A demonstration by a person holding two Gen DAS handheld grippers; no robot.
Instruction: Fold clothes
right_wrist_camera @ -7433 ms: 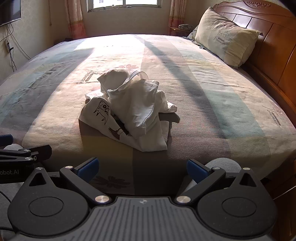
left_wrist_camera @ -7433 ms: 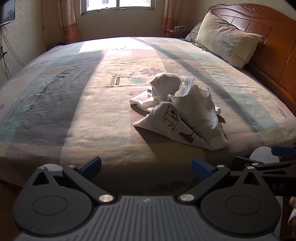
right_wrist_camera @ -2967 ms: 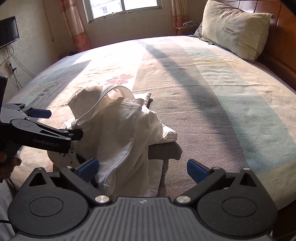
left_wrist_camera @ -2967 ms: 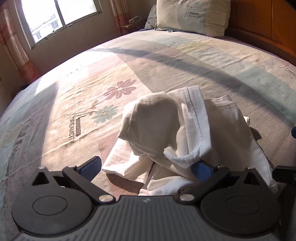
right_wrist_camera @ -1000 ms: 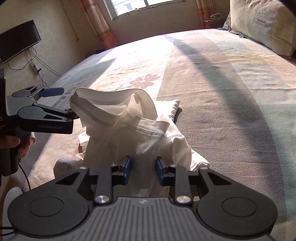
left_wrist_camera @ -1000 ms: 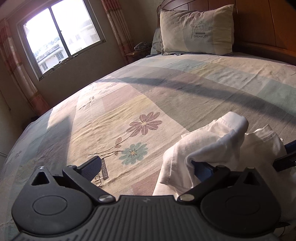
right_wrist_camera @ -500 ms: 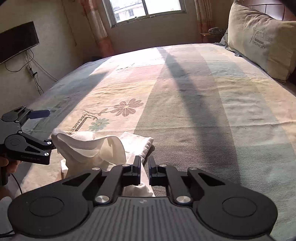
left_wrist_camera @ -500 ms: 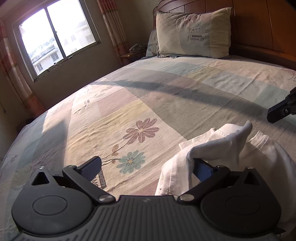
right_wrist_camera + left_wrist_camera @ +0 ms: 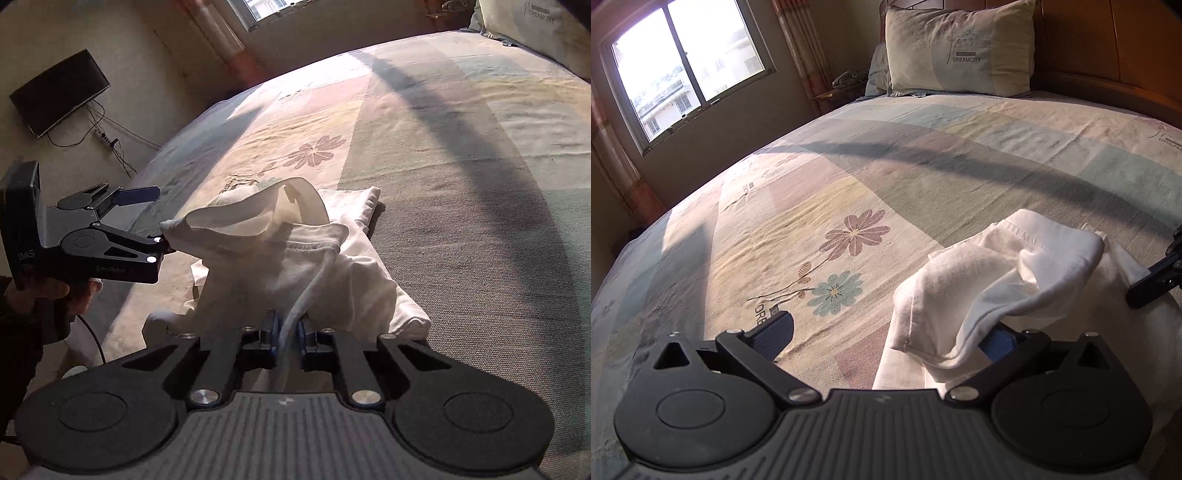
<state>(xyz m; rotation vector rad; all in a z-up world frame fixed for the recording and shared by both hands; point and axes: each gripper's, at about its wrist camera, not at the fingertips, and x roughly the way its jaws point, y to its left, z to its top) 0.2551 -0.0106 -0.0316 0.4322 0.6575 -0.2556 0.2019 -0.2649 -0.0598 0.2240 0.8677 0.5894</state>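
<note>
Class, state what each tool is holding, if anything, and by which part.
The right tool pinches the white shirt by a thin hem edge. The left tool is open; cloth merely drapes over one finger.

The left gripper [image 9: 884, 334] is matte black, with two round discs on a ribbed grey-black base, silver screws at the linkage joints and blue pads [image 9: 774, 332] on its fingers. The right gripper [image 9: 287, 339] has the same build. Seen from the right wrist, the left gripper's side carries pale lettering; behind it are a hand [image 9: 55, 291] with bare skin, a dark sleeve and a black cable.
</note>
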